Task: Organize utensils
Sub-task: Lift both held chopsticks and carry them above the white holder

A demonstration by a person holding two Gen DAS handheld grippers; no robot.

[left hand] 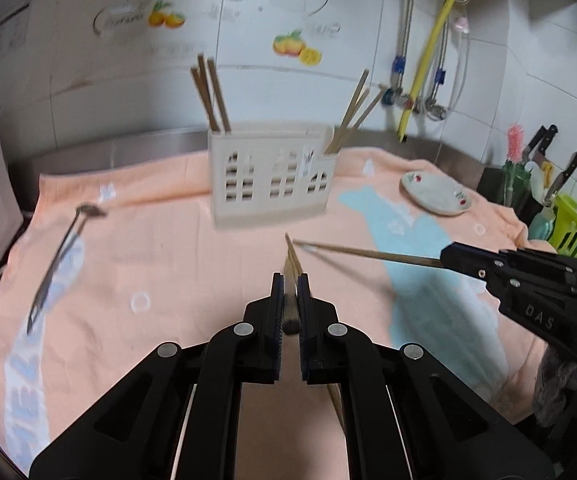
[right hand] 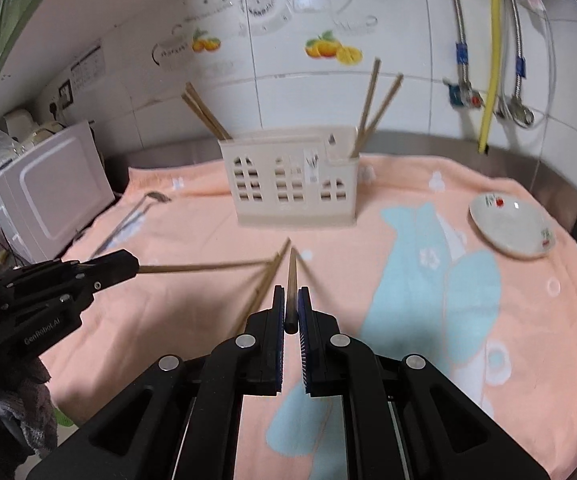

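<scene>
My left gripper (left hand: pixel 290 280) is shut on a wooden chopstick (left hand: pixel 289 312) that points away toward the beige utensil holder (left hand: pixel 272 176). My right gripper (right hand: pixel 291 292) is shut on another chopstick (right hand: pixel 291 272), also held above the cloth. Each gripper shows in the other's view: the right gripper (left hand: pixel 446 258) comes in from the right, the left gripper (right hand: pixel 134 262) from the left. A further chopstick (right hand: pixel 266 280) lies on the peach cloth (right hand: pixel 368 240) below them. The utensil holder (right hand: pixel 292 184) has chopsticks standing in its left and right ends. A metal spoon (left hand: pixel 64 252) lies far left.
A small white plate (right hand: pixel 510 228) sits on the cloth at the right. A white microwave (right hand: pixel 52 188) stands at the left edge. Knives (left hand: pixel 544 160) and a green basket (left hand: pixel 568 228) crowd the right side. Pipes and a yellow hose (right hand: pixel 492 60) hang on the tiled wall behind.
</scene>
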